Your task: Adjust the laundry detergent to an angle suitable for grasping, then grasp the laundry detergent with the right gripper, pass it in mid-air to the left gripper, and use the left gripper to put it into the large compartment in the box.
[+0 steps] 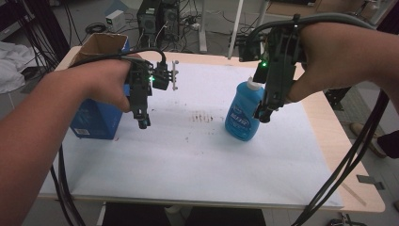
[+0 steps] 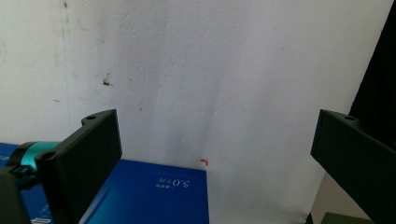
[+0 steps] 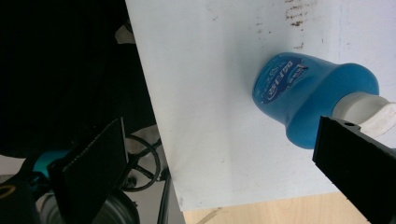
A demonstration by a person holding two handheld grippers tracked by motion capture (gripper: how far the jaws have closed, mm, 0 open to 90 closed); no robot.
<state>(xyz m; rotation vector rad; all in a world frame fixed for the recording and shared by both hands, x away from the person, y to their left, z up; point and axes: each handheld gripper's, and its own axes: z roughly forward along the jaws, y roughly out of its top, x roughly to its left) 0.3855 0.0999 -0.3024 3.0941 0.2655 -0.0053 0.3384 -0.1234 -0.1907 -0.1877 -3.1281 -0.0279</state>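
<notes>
A blue bottle [image 1: 242, 115] with a white cap stands upright on the white table cover [image 1: 188, 155], right of centre. My right gripper [image 1: 264, 114] hangs just beside the bottle's right side, jaws pointing down and open; in the right gripper view the bottle [image 3: 303, 100] lies near the right jaw, outside the gap. A blue box [image 1: 96, 117] with an open cardboard top stands at the left. My left gripper [image 1: 143, 121] hovers just right of the box, open, with nothing between its jaws; the box's blue face [image 2: 154, 196] shows below them.
Brown stains [image 1: 203, 117] mark the cover near its middle. A small white bracket [image 1: 175, 75] stands behind the left gripper. Black cables trail from both grippers over the table's front and right edges. Computers and cables sit on the floor beyond the far edge.
</notes>
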